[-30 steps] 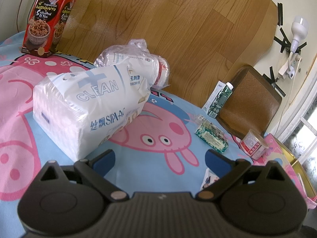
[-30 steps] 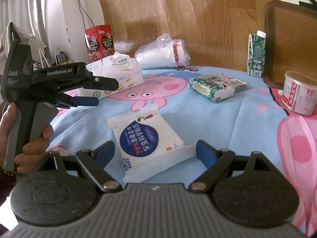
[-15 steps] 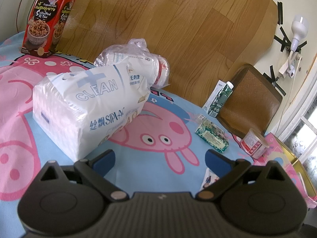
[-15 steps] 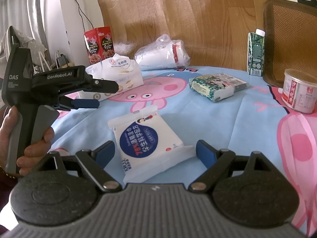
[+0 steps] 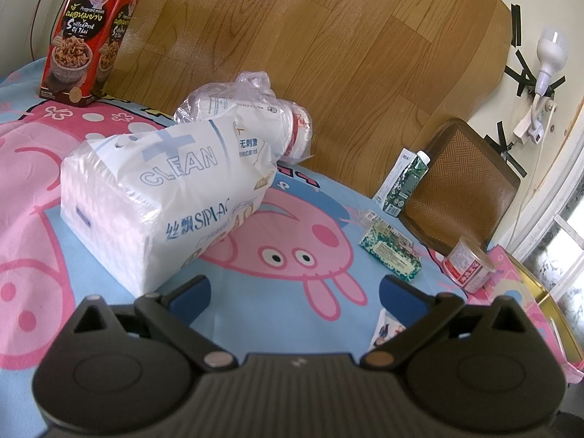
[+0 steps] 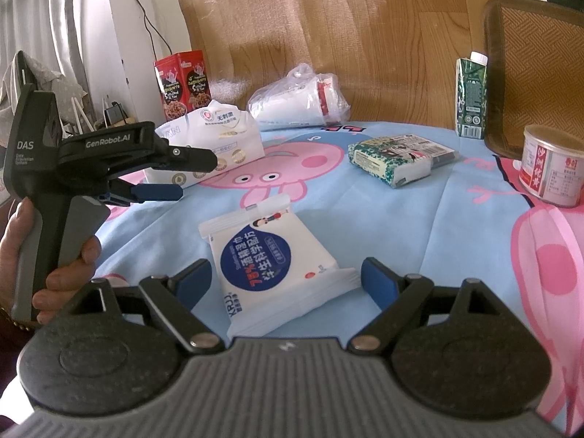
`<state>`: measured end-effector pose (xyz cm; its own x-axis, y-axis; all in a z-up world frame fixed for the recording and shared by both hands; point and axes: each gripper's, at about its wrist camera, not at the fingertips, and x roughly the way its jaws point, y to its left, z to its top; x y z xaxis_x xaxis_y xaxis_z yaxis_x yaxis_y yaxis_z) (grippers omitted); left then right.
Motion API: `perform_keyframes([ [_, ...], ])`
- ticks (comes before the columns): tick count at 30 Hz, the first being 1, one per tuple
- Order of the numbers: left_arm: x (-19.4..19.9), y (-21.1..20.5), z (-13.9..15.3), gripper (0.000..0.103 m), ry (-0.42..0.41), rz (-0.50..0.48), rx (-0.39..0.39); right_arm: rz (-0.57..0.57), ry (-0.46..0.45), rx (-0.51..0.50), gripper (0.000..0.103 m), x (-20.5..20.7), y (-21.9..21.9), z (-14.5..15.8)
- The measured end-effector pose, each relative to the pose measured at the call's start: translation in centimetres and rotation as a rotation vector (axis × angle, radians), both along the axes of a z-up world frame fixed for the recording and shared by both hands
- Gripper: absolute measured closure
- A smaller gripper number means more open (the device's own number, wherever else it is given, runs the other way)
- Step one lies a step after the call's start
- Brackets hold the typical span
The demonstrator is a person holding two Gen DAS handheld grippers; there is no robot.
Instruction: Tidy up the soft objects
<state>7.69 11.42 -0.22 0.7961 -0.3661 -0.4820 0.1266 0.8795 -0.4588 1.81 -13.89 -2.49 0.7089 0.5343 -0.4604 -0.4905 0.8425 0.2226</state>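
A flat white wipes pack with a blue label (image 6: 272, 259) lies on the cartoon cloth, between the open fingers of my right gripper (image 6: 286, 283); whether they touch it I cannot tell. A big white "CLEAN" tissue pack (image 5: 160, 197) sits just beyond my left gripper's left finger. My left gripper (image 5: 294, 294) is open and empty above the cloth; it shows from the side in the right wrist view (image 6: 189, 179). A clear bag of white rolls (image 5: 255, 120) lies behind the tissue pack. A green patterned tissue pack (image 6: 396, 158) lies at mid-table.
A red snack box (image 5: 85, 36) stands at the back left. A green carton (image 6: 471, 98) and a red-white can (image 6: 553, 166) stand at the right by a brown woven cushion (image 5: 460, 189). A wood panel backs the table.
Almost nothing has moved; the left gripper has shifted very slightly in the right wrist view.
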Motion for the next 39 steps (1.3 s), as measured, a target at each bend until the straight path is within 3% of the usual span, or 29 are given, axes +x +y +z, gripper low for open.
perform_keyframes([
  [39,-0.06,-0.32,-0.03,0.001,0.001,-0.006,0.018,-0.003,0.002,0.0,0.012,0.05,0.06,-0.07],
])
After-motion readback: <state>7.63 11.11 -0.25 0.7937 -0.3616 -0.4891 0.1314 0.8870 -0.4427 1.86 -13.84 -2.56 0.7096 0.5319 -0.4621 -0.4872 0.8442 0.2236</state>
